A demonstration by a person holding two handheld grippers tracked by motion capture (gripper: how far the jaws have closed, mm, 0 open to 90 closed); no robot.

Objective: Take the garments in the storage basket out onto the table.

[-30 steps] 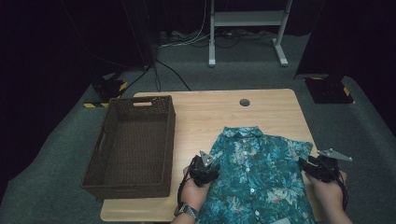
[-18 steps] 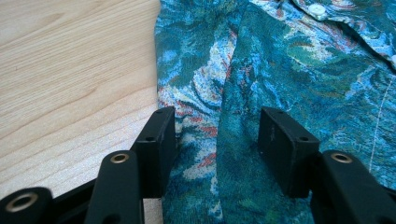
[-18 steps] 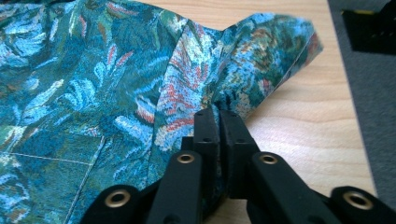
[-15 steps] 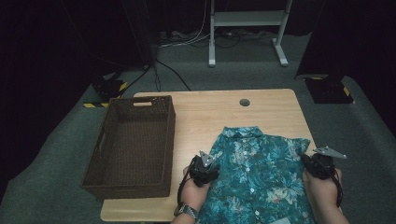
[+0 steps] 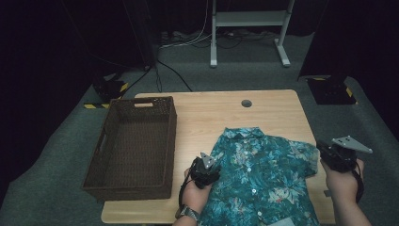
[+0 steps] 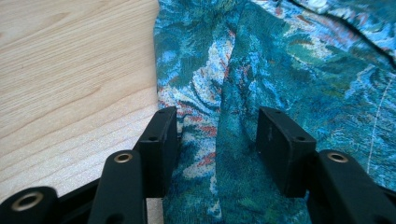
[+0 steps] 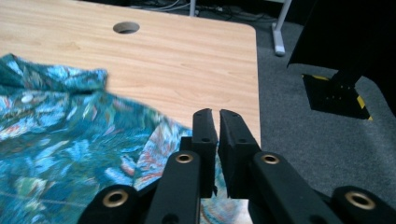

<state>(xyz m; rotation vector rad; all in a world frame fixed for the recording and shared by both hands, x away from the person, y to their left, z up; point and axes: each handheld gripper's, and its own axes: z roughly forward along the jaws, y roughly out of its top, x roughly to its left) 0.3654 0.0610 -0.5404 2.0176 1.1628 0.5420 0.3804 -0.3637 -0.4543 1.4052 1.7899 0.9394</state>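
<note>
Right tool [image 7: 215,140]: you are holding it at the right edge of the table [image 5: 211,113], jaws pressed almost together, having just been closing. In the right gripper view the shirt's right sleeve [image 7: 159,144] is running in under the jaws; whether cloth is caught between the pads cannot be told.

Left tool [image 6: 217,140]: you are holding it low at the shirt's left edge, jaws standing partly spread and having just been closing a little. A raised fold of the fabric [image 6: 233,107] is lying between the two pads, with a gap showing on either side of it.

Shirt [image 5: 263,174]: teal, leaf-printed, buttoned, lying flat with its front up on the near right part of the table. Its long axis is running from the near table edge away from you, the collar [image 5: 242,133] pointing toward the far edge and the round hole [image 5: 246,103] in the tabletop, the hem hanging toward you. The right sleeve is reaching the table's right edge.

Basket [image 5: 113,136]: dark wicker, rectangular, sitting on the left part of the table, well apart from the shirt, its long side also running away from you.
</note>
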